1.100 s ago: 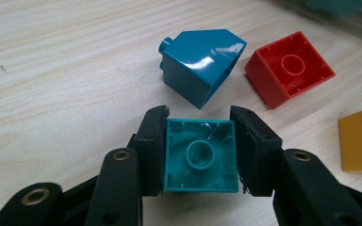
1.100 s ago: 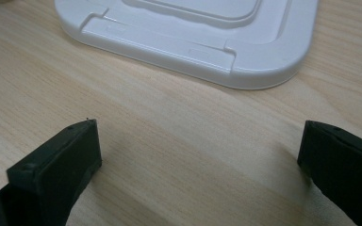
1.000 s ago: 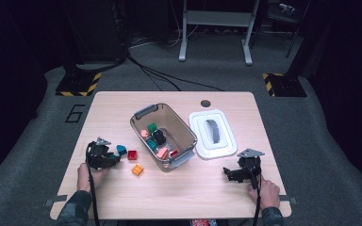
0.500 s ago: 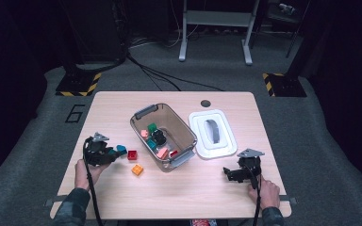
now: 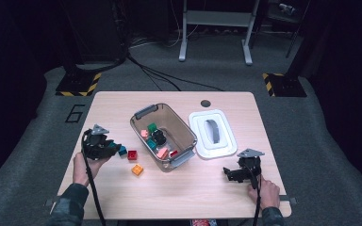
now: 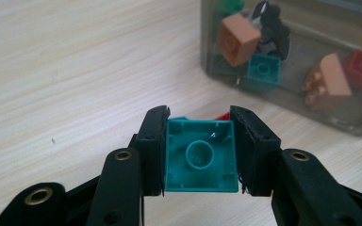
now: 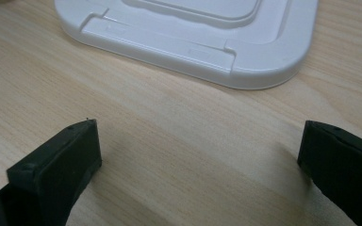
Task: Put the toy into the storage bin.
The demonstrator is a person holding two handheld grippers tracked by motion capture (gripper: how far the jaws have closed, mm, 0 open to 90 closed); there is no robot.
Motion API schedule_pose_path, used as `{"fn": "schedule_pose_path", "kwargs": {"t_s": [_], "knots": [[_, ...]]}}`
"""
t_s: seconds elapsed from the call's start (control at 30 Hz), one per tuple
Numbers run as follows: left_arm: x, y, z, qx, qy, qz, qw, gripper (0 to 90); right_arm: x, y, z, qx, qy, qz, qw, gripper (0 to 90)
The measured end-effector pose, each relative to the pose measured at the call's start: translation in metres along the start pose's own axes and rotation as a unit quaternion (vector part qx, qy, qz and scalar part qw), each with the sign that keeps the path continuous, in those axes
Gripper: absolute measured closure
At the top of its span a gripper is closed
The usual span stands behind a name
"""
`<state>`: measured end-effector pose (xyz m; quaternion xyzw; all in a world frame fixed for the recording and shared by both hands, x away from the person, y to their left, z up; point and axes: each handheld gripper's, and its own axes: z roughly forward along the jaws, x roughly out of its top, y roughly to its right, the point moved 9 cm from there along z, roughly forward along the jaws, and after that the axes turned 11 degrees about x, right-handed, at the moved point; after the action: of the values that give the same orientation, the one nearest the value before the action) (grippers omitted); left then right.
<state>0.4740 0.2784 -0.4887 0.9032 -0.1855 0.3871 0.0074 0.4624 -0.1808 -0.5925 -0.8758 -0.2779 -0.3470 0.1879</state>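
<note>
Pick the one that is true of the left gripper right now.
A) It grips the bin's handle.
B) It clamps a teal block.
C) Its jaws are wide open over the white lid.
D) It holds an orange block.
B: in the left gripper view, the left gripper has its jaws pressed on both sides of the teal block.

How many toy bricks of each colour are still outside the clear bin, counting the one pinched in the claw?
Teal: 1, the teal brick held in the left gripper
Red: 1, the red brick on the table
Orange: 1, the orange brick on the table
Total: 3
</note>
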Motion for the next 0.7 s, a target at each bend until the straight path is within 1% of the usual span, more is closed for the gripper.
{"fn": "schedule_pose_path", "kwargs": {"t_s": [0.13, 0.2, 0.3, 0.33, 0.37, 0.47, 0.5, 0.57, 0.63, 0.7], "knots": [[0.012, 0.003, -0.008, -0.002, 0.008, 0.004, 1.0, 58.8, 0.0, 0.0, 0.0, 0.0, 0.0, 0.0, 1.0, 0.0], [0.019, 0.005, -0.013, -0.006, 0.015, 0.008, 0.9998, 58.8, 0.0, 0.0, 0.0, 0.0, 0.0, 0.0, 1.0, 0.0], [0.029, 0.01, -0.018, -0.009, 0.024, 0.009, 0.9996, 58.8, 0.0, 0.0, 0.0, 0.0, 0.0, 0.0, 1.0, 0.0], [0.032, 0.011, -0.019, -0.01, 0.027, 0.015, 0.9995, 58.8, 0.0, 0.0, 0.0, 0.0, 0.0, 0.0, 1.0, 0.0], [0.035, 0.014, -0.021, -0.011, 0.03, 0.015, 0.9994, 58.8, 0.0, 0.0, 0.0, 0.0, 0.0, 0.0, 1.0, 0.0], [0.045, 0.021, -0.026, -0.016, 0.036, 0.027, 0.9988, 58.8, 0.0, 0.0, 0.0, 0.0, 0.0, 0.0, 1.0, 0.0], [0.049, 0.024, -0.027, -0.017, 0.042, 0.026, 0.9986, 58.8, 0.0, 0.0, 0.0, 0.0, 0.0, 0.0, 1.0, 0.0], [0.054, 0.029, -0.03, -0.021, 0.045, 0.03, 0.9983, 58.8, 0.0, 0.0, 0.0, 0.0, 0.0, 0.0, 1.0, 0.0], [0.059, 0.034, -0.031, -0.025, 0.047, 0.039, 0.9978, 58.8, 0.0, 0.0, 0.0, 0.0, 0.0, 0.0, 1.0, 0.0], [0.064, 0.04, -0.033, -0.028, 0.05, 0.042, 0.9975, 58.8, 0.0, 0.0, 0.0, 0.0, 0.0, 0.0, 1.0, 0.0]]}}
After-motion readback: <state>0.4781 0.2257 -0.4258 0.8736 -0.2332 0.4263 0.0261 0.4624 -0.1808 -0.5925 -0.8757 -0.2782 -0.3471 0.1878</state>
